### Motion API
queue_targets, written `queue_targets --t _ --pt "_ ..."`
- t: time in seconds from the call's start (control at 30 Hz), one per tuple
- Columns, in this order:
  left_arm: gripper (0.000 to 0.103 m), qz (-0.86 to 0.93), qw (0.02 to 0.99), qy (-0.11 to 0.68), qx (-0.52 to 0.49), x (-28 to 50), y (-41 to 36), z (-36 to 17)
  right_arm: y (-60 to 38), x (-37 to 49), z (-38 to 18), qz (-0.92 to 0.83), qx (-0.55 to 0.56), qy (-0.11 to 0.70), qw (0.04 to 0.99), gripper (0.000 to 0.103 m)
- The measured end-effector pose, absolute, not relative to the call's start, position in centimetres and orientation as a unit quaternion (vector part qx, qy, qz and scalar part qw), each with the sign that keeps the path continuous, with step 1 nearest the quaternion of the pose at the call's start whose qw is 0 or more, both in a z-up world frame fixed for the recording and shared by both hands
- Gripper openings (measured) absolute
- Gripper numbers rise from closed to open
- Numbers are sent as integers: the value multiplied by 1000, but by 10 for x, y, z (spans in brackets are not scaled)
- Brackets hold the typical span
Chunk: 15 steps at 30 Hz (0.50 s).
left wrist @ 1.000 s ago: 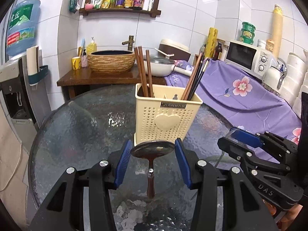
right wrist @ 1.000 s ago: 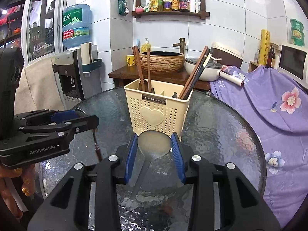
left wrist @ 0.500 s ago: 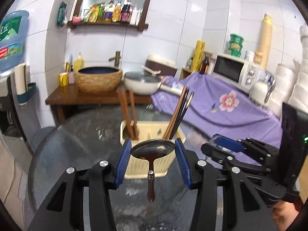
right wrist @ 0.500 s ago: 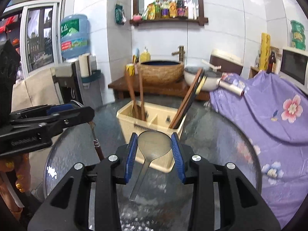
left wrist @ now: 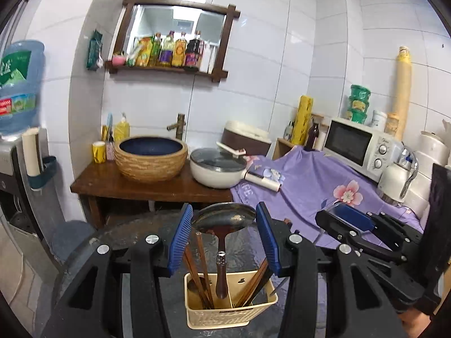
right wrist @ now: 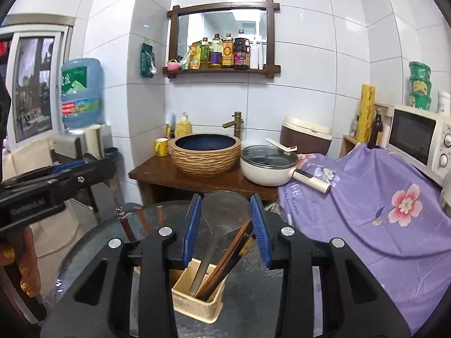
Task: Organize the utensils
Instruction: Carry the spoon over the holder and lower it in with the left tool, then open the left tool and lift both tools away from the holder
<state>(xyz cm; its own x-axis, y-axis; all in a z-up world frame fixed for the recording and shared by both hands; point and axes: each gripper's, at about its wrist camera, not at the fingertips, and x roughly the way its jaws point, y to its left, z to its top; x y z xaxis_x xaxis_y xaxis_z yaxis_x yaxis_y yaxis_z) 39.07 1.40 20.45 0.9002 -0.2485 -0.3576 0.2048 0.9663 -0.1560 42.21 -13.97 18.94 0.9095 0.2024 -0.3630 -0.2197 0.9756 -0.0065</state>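
Both claws risen above caddy (left wrist: 231, 307) | left (left wrist: 224, 219) pinching metal spoon (left wrist: 225, 217) | right (right wrist: 225, 211) pinching clear spoon (right wrist: 225, 211)

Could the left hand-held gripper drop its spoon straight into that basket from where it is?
Probably yes. The left hand-held gripper holds the spoon by its bowl, handle hanging over the basket. Chopsticks stand on both sides, but the middle looks free.

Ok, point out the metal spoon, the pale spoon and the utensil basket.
metal spoon (left wrist: 225, 217), left wrist view, on its dark bowl.
pale spoon (right wrist: 225, 211), right wrist view, on its bowl.
utensil basket (left wrist: 225, 318), left wrist view, on its perforated front wall.
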Motion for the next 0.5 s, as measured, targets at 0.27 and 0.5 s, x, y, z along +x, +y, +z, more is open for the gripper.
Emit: queue_targets --t 0.27,0.5 --pt "46 -108 963 238 -61 415 11 134 -128 439 124 95 -46 201 974 36" --pt "46 -113 956 264 -60 417 13 93 -118 438 75 103 -54 220 969 36"
